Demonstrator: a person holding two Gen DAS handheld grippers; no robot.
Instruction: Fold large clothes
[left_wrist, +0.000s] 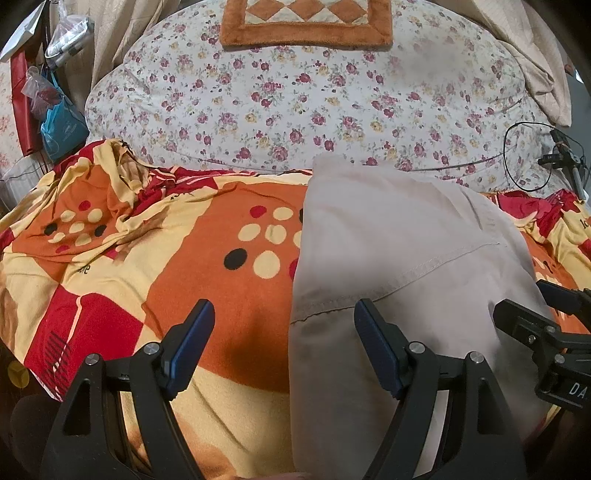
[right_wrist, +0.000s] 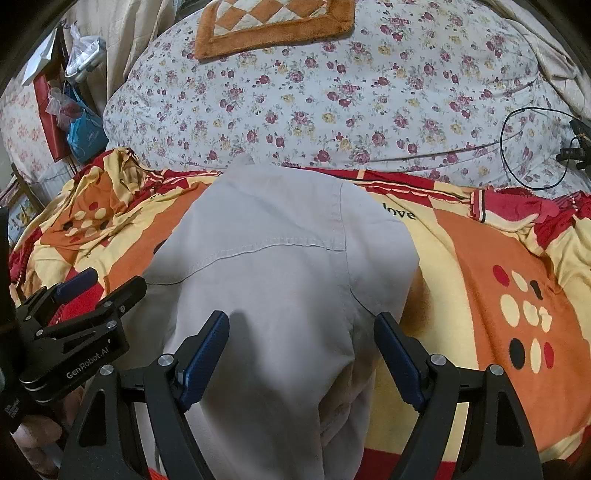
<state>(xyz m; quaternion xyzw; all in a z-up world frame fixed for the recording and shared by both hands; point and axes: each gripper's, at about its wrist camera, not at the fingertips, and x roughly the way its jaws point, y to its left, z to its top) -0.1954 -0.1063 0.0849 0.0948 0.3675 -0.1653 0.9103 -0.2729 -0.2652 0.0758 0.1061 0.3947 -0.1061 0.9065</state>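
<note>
A beige garment (left_wrist: 399, 266) with stitched seams lies folded into a long strip on an orange, red and yellow bedspread (left_wrist: 184, 236). It also shows in the right wrist view (right_wrist: 280, 266). My left gripper (left_wrist: 284, 345) is open and empty, straddling the garment's left edge near its near end. My right gripper (right_wrist: 301, 356) is open and empty, its jaws on either side of the garment's near part. The right gripper shows at the right edge of the left wrist view (left_wrist: 546, 314). The left gripper shows at the left of the right wrist view (right_wrist: 92, 295).
A big floral pillow (left_wrist: 295, 103) lies behind the bedspread (right_wrist: 498, 295), with an orange checkered mat (left_wrist: 306, 22) on it. A black cable and a small stand (left_wrist: 554, 155) lie at the right. Bags (left_wrist: 55, 110) hang at the far left.
</note>
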